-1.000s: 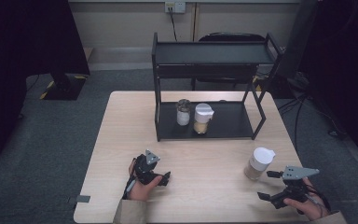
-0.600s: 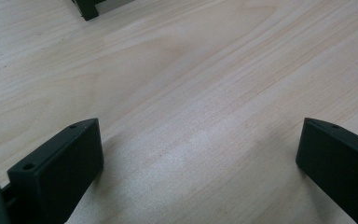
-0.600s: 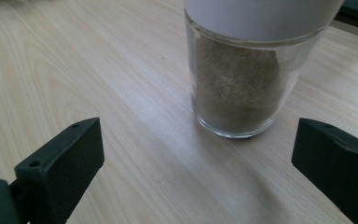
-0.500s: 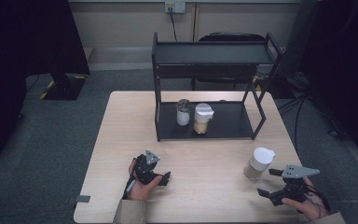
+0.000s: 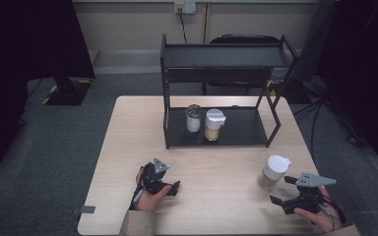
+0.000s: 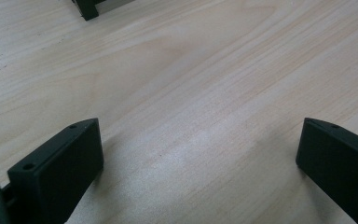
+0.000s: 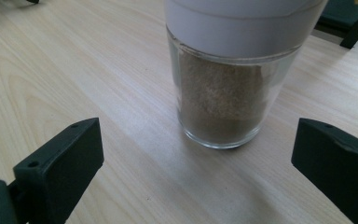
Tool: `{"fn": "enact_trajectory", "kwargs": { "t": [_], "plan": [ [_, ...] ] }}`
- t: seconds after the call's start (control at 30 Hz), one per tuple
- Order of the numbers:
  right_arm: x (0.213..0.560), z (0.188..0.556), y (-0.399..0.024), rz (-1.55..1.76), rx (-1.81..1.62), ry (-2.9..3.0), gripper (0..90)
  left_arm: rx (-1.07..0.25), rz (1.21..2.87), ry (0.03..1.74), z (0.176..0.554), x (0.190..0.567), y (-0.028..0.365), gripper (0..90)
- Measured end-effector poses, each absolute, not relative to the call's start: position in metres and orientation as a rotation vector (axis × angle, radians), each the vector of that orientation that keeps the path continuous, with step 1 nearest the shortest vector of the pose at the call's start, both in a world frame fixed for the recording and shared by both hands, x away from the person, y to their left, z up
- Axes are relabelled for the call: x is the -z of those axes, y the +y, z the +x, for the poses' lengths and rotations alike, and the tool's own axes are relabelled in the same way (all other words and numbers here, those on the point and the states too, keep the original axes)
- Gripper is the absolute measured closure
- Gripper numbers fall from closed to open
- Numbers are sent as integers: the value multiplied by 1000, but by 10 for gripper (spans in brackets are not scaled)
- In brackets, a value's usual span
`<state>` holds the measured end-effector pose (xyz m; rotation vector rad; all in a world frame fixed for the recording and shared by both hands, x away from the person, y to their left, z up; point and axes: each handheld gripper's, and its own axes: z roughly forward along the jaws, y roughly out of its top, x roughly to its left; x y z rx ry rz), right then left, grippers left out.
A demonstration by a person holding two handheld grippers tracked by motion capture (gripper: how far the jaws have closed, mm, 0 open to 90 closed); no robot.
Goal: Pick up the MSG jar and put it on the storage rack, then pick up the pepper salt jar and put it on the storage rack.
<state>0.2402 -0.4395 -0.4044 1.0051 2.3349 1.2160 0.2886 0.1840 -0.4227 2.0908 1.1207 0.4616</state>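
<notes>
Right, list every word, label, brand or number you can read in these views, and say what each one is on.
No readable text anywhere.
Spice jar between the open right tool: white lid and clear glass, no label showing.
Two jars on the black rack: too small to tell whether they carry print.
Wall outlet: no legible marking.
Left tool: plain black jaws over bare wooden table.

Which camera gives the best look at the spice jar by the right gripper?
The right gripper view: the jar stands close ahead of the open fingers, its brown powder and white lid plain. The high view shows it small, upright on the table beside the right gripper.
</notes>
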Motion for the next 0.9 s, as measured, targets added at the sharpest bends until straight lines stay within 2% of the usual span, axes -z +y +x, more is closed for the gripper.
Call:
{"fn": "enact_trajectory", "kwargs": {
  "t": [0.9],
  "plan": [
    [406,240,-429,1074,-1228,2247,26,-461,2091,1121,289,423,184,0]
  ]
}}
